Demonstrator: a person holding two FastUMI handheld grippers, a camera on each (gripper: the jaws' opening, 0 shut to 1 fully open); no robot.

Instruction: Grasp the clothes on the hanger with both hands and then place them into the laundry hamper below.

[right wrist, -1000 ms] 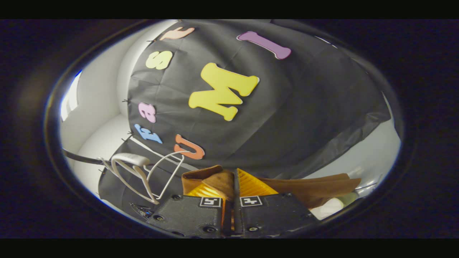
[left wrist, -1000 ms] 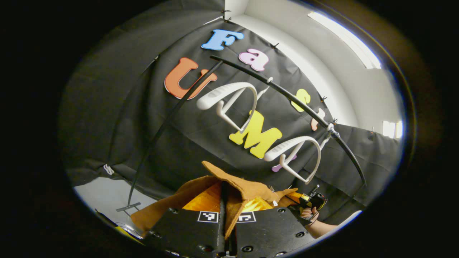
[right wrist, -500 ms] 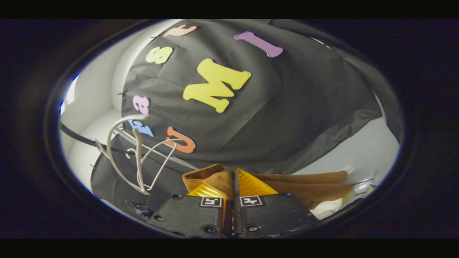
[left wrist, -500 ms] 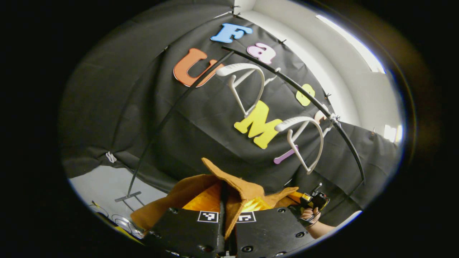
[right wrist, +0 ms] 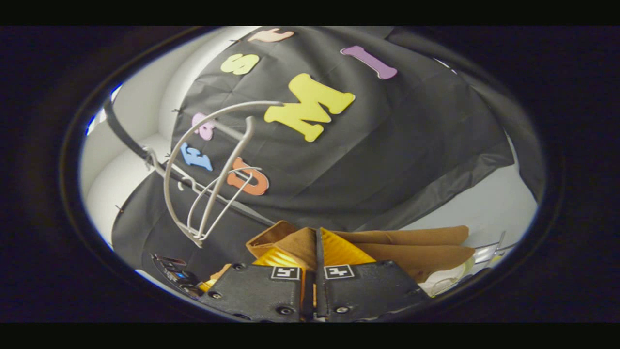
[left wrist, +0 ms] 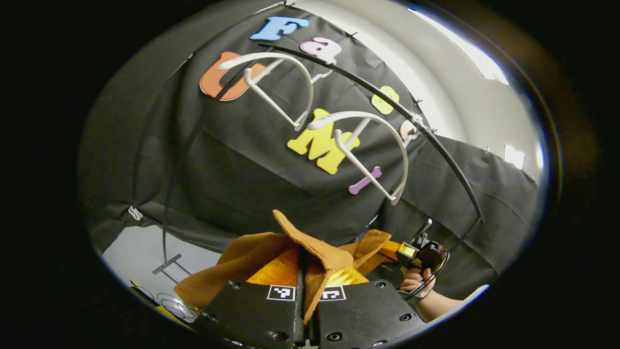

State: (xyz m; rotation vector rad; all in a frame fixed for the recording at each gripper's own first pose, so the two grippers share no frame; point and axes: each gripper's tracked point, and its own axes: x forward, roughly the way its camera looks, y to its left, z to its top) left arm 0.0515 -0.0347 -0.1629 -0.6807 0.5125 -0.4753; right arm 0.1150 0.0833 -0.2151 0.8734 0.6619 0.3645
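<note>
A black rail arcs across the booth's dark cloth wall from 11 to 3 o'clock in the left gripper view, with two bare white hangers hung from it. Below them, at 6 o'clock, the brown garment is off the hangers and stretched between both tools. The left gripper is clenched on one folded edge, and the right gripper pinches another part of the cloth, held by a hand at 4 o'clock.

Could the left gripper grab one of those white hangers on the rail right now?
Probably not: the left gripper has its fingers closed on the brown garment, and the white hangers hang well above it.
</note>
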